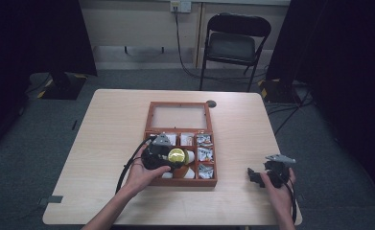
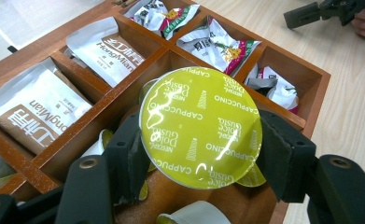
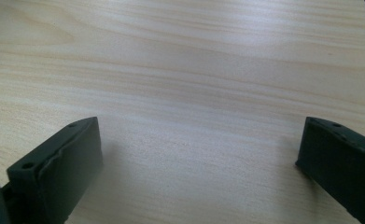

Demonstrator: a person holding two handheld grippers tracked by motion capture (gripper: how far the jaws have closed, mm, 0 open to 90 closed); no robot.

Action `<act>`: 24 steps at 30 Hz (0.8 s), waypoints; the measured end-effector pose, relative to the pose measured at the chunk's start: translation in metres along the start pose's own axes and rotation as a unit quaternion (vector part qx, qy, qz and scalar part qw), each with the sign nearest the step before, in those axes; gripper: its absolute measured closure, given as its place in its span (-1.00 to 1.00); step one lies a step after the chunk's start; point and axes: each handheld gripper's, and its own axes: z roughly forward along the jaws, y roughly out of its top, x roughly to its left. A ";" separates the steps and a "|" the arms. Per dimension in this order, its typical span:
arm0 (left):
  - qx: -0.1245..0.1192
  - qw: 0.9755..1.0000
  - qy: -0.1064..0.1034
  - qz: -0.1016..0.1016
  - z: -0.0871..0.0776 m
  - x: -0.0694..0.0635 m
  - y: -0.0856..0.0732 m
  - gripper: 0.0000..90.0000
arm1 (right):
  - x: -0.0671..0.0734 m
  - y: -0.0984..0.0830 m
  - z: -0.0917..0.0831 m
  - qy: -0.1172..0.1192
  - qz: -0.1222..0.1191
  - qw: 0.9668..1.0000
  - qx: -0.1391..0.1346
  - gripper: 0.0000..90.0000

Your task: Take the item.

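Gripping a round coffee capsule with yellow-green foil lid (image 2: 200, 127) printed "Dolce Gusto Cappuccino": left gripper (image 1: 168, 157), jaws clamped on both sides of the lid rim. Held just above the lower middle compartment of the reddish-brown wooden compartment box (image 1: 181, 182), lid tilted up toward the gripper's own camera. More capsules (image 2: 192, 214) lying in that same compartment under it, partly hidden. Glass-paned box lid (image 1: 179, 117) folded back flat on the far side. White-and-brown "HongMian" sachets (image 2: 35, 112) in the compartments left of the capsule in the left gripper view; crumpled white foil packets with red and green print (image 2: 220, 44) in the column beyond and to the right. Box sitting mid-table on the pale wooden table (image 1: 108, 124).

Further right: right gripper (image 1: 258, 175) parked low over bare tabletop near the table's right front corner, well apart from the box. Jaws spread wide, nothing between them, plain wood grain (image 3: 194, 93) showing through the gap. Black folding chair (image 1: 233, 43) behind the table, far side.
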 end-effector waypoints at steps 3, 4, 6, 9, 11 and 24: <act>0.002 1.000 -0.008 0.004 0.000 -0.001 0.000 -0.13 | 0.000 0.000 0.000 0.000 0.000 1.000 0.000 -1.00; 0.001 1.000 -0.009 0.005 0.000 -0.001 0.000 -0.13 | 0.000 0.000 0.000 0.000 0.000 1.000 0.000 -1.00; 0.001 1.000 -0.007 0.009 -0.001 -0.002 0.001 -0.13 | 0.000 0.000 0.000 0.000 0.000 1.000 0.000 -1.00; -0.002 1.000 -0.006 0.010 -0.004 -0.002 0.003 -0.13 | 0.000 0.000 0.000 0.000 0.000 1.000 0.000 -1.00; -0.007 1.000 -0.008 0.009 -0.007 -0.002 0.004 -0.13 | 0.000 0.000 0.000 0.000 0.000 1.000 0.000 -1.00; -0.031 1.000 0.000 0.000 -0.025 0.006 0.006 -0.13 | 0.000 0.000 0.000 0.000 0.000 1.000 0.000 -1.00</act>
